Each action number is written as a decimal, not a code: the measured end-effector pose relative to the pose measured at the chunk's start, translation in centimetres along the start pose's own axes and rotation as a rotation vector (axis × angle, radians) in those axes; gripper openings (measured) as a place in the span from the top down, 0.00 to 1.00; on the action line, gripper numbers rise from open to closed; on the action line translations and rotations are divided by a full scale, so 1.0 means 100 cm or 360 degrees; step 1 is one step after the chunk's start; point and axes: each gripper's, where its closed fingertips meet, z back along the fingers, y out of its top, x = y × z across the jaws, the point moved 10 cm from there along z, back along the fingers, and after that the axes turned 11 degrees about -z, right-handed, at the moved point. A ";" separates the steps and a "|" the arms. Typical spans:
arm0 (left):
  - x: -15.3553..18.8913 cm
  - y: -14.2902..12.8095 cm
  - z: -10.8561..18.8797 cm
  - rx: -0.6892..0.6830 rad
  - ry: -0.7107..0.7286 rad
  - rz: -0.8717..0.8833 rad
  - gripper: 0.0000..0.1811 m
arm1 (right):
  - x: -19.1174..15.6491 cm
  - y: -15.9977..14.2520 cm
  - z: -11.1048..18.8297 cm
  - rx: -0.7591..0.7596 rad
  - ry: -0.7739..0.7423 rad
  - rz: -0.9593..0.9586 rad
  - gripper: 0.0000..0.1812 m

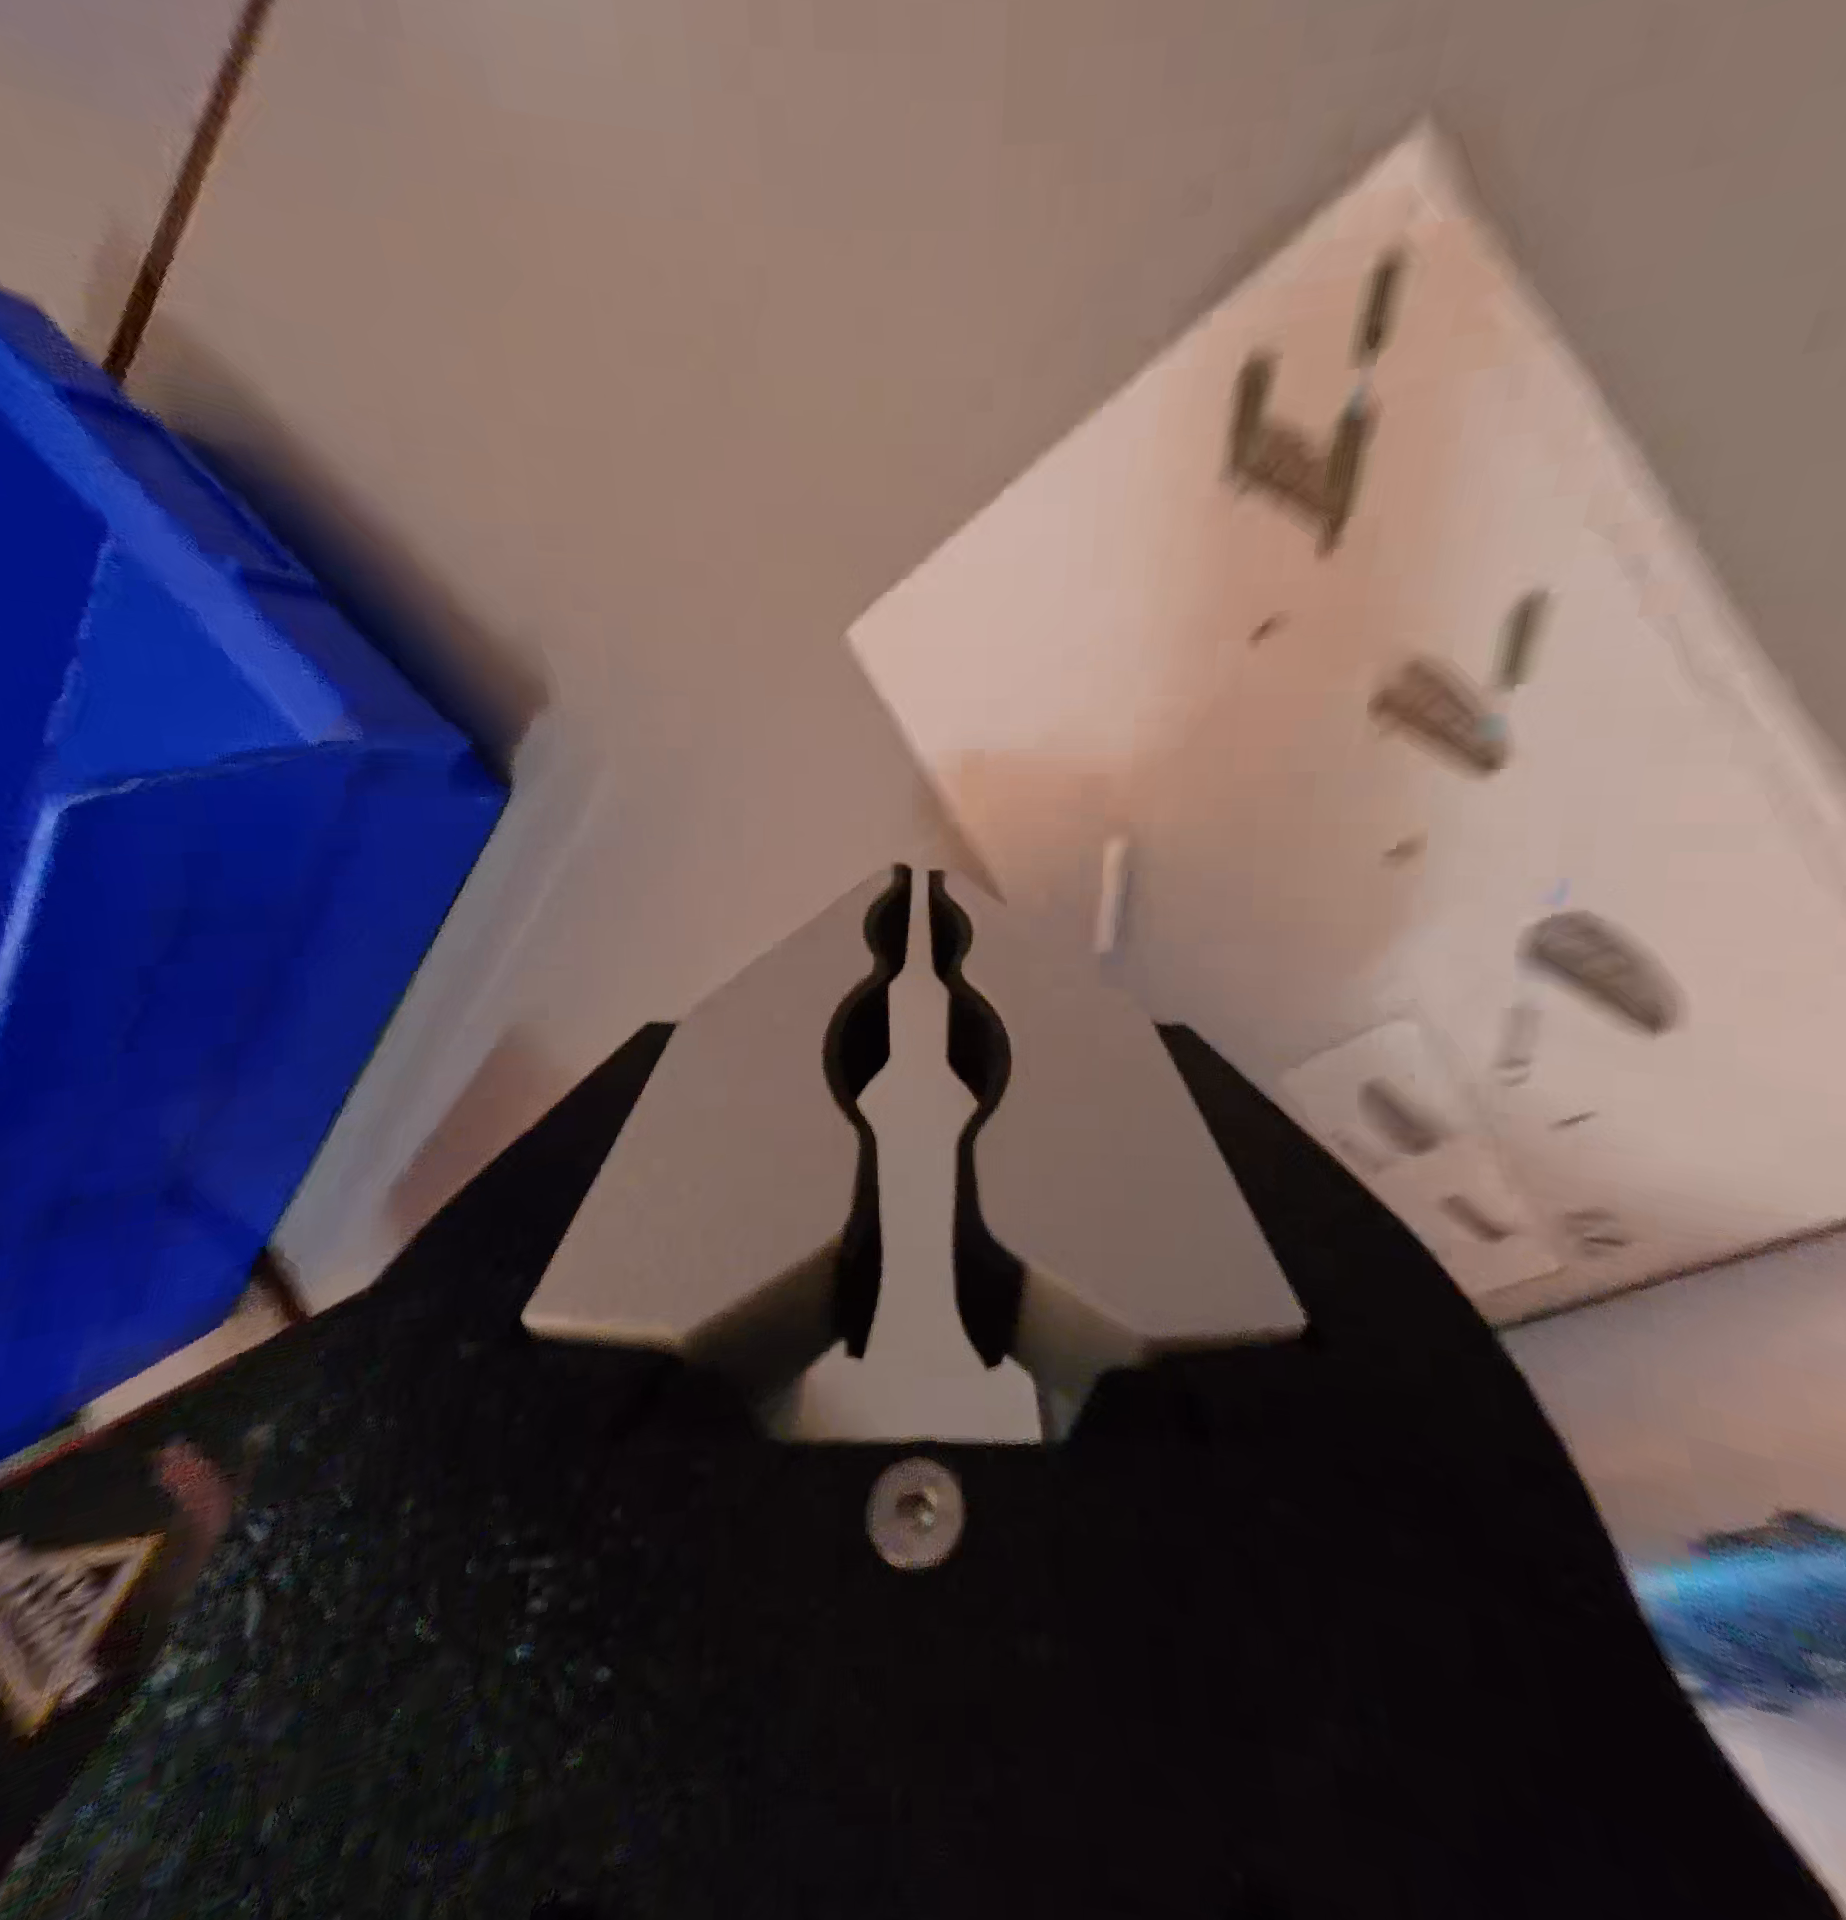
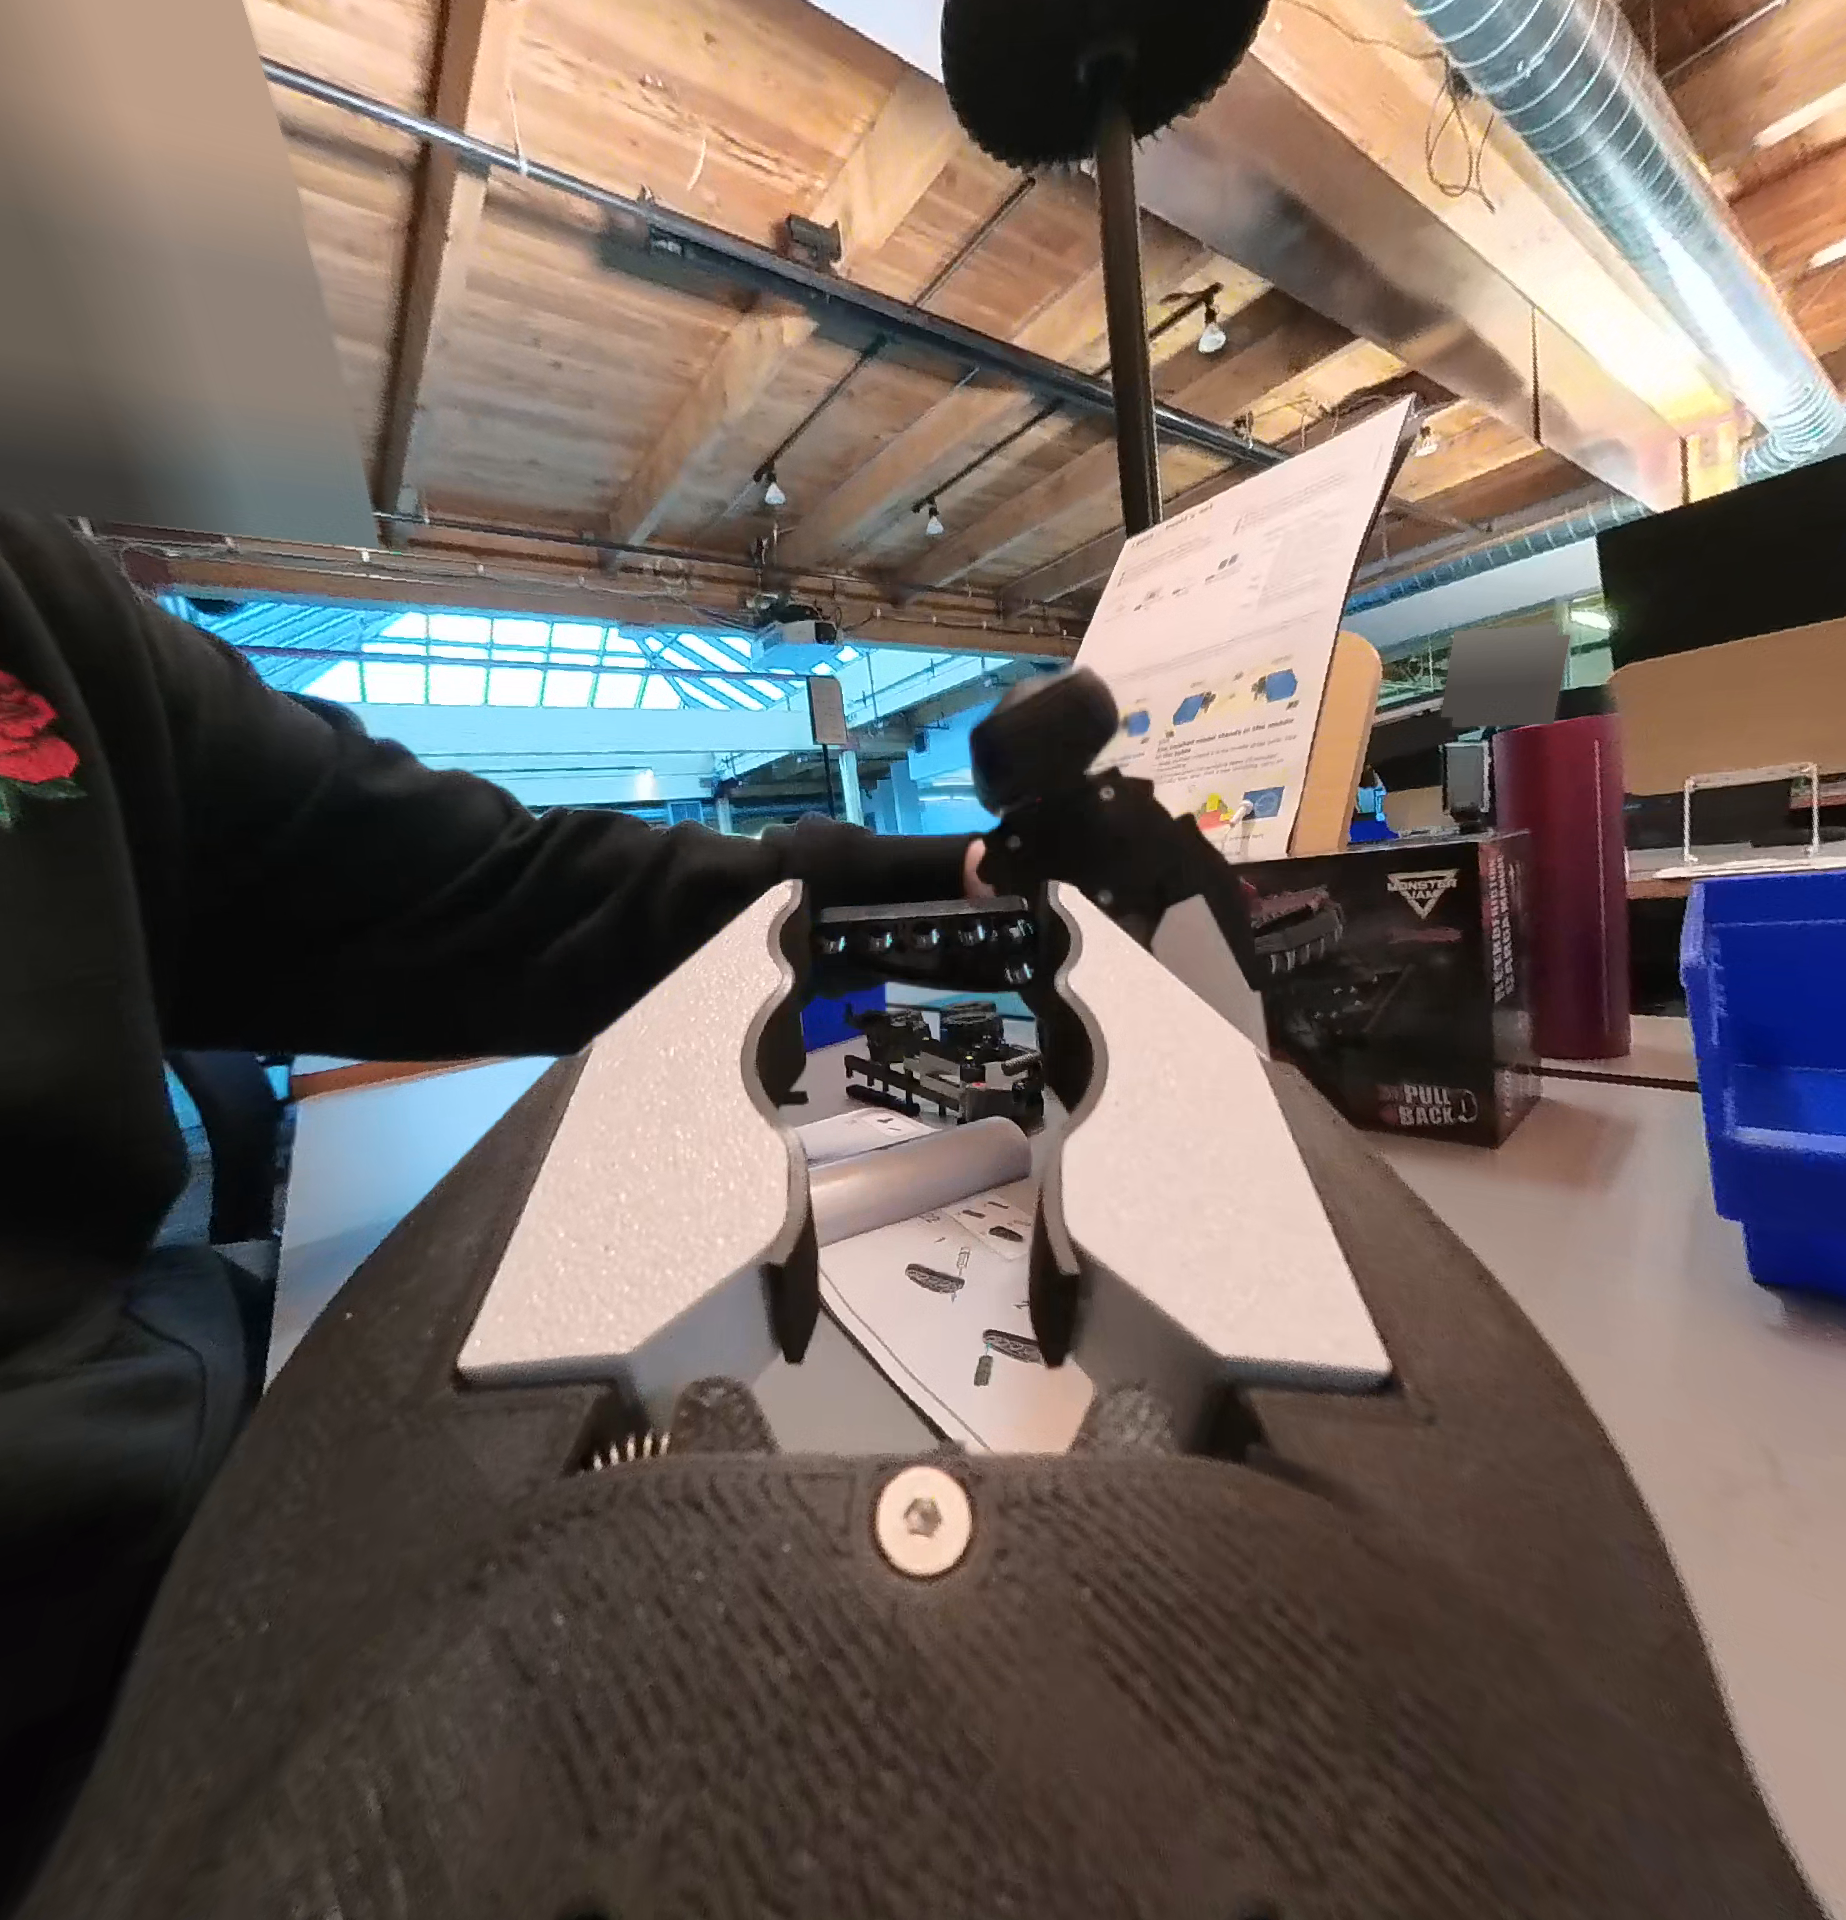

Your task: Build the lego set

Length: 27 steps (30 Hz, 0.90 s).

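Black lego beam [image 2: 924, 940]: long, row of round holes, horizontal, clamped in my right gripper [image 2: 924, 951], above the instruction booklet [image 2: 929, 1278].
Partly built dark chassis [image 2: 945, 1070]: upright, just beyond the booklet, which lies open.

Glossy blue plastic bin [image 2: 1792, 1081], rough wooden ceiling [image 2: 607, 343]

A blurred downward look along the left gripper [image 1: 921, 875], its black fingertips [image 1: 901, 894] almost touching with only a thin slit between them and nothing held. Beneath lies a pale grey table [image 1: 690, 364]. A blue plastic bin [image 1: 171, 883] sits at the left. An open white instruction sheet [image 1: 1418, 779] with small dark part drawings lies at the right, near the tips.
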 end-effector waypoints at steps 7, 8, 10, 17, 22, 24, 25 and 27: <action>0.020 0.014 -0.007 0.0020 -0.0275 0.0176 0.93 | -0.001 -0.001 -0.002 -0.0009 0.0011 0.0009 0.77; 0.023 0.013 -0.010 -0.0012 -0.0298 0.0183 0.92 | -0.001 -0.001 -0.002 -0.0009 0.0015 0.0012 0.77; 0.030 0.010 -0.015 -0.0026 -0.0333 0.0190 0.95 | -0.002 -0.002 -0.002 -0.0010 0.0016 0.0019 0.77; 0.060 -0.004 0.007 0.0006 -0.0220 0.0131 0.88 | -0.002 -0.003 -0.004 -0.0019 0.0028 0.0018 0.77; 0.072 -0.004 0.034 -0.0163 0.0216 0.0931 0.88 | -0.001 -0.003 -0.005 -0.0004 0.0042 0.0001 0.77; 0.084 0.005 0.033 -0.0244 0.0272 0.1457 0.85 | -0.001 -0.003 -0.005 0.0005 0.0044 -0.0005 0.77; 0.090 0.014 0.029 -0.0178 0.0253 0.1607 0.82 | -0.001 -0.003 -0.005 0.0010 0.0044 -0.0007 0.77; 0.095 0.031 0.019 -0.0012 0.0321 0.1754 0.80 | -0.001 -0.003 -0.005 0.0015 0.0043 -0.0004 0.78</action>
